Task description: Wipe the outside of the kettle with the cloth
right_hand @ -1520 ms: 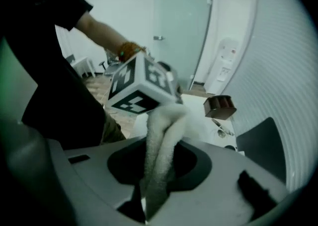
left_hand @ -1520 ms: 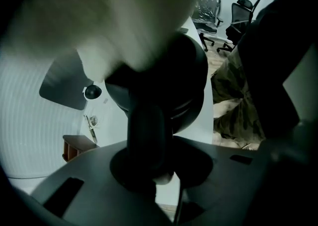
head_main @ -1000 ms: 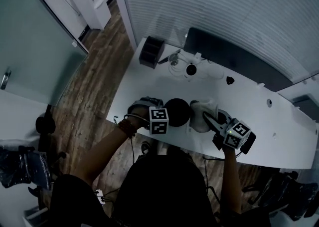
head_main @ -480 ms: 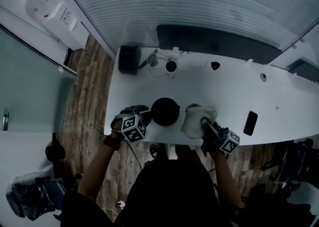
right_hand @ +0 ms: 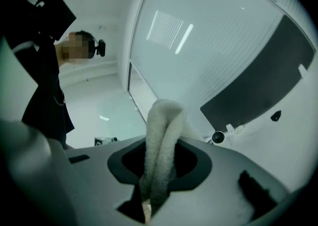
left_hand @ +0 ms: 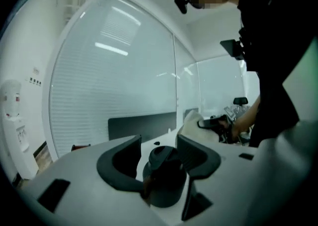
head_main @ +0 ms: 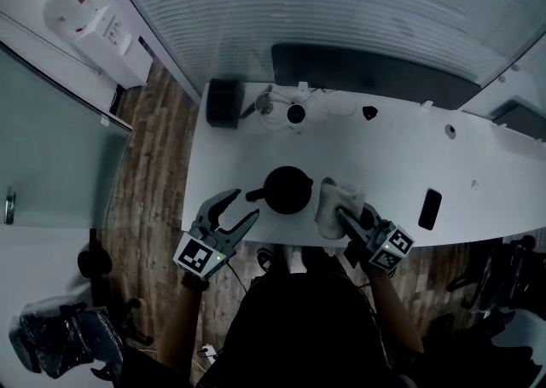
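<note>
Left gripper open and free, right gripper clamped on the cloth.
Low and left of centre in the head view, the left gripper (head_main: 245,204) points up and right, its jaws spread wide after just opening, pressing on nothing. Low and right of centre, the right gripper (head_main: 343,216) points up and left, jaws closed on a fold of cloth (head_main: 328,203). Both forearms run up from the bottom edge.

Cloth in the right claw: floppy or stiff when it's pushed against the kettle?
Probably floppy: the cloth folds double in the right claw. Its fuzzy pile likely grips rather than slips. Held by one pinch, it seems light, so it should mould round the kettle.
</note>
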`<state>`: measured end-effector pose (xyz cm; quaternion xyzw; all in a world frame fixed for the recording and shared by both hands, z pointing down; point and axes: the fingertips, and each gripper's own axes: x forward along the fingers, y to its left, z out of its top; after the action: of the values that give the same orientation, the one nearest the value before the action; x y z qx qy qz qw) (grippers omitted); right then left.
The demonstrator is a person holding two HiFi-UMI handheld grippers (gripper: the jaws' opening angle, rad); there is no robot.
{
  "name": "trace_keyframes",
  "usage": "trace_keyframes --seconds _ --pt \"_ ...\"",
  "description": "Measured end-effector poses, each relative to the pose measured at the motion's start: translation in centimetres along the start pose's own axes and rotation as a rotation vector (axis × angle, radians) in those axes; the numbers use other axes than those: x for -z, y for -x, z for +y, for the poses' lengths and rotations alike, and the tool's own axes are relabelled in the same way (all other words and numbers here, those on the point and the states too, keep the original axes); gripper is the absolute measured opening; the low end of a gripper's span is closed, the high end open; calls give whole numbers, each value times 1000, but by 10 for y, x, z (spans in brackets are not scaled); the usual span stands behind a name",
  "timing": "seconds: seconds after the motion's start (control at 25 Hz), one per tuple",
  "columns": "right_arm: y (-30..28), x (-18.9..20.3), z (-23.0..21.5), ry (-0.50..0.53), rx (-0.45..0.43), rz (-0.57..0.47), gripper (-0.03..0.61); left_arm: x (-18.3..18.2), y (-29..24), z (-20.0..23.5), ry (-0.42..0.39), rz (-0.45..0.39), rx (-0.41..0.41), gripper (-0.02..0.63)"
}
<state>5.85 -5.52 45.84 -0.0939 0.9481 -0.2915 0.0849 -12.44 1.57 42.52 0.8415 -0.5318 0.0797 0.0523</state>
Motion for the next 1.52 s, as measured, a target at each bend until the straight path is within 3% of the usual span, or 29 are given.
trace_keyframes --seconds 0.08,0.2,0.4,0.52,0.72,0.88,1.08,1.28,1.52 --pt "-5 2 26 78 -23 45 94 0 10 -14 29 -62 -42 198" --pt "-5 14 69 212 -79 133 94 21 22 -40 83 -83 -95 3" --pt "-3 42 110 212 -77 212 92 38 39 -84 192 -93 -28 3" --pt "5 53 124 253 -62 241 92 51 42 -95 236 -79 -28 3" --pt "38 66 126 307 -64 281 92 47 46 -119 202 -91 -61 3" --pt "64 64 123 316 -150 269 89 44 40 -149 158 -67 -145 3" --pt "112 50 112 337 -246 268 89 33 12 -216 123 -61 -246 3" --pt "157 46 101 348 -286 250 89 32 -19 -283 84 -53 -230 3" --pt "195 38 97 344 -292 239 89 24 -38 -321 30 -57 -207 3"
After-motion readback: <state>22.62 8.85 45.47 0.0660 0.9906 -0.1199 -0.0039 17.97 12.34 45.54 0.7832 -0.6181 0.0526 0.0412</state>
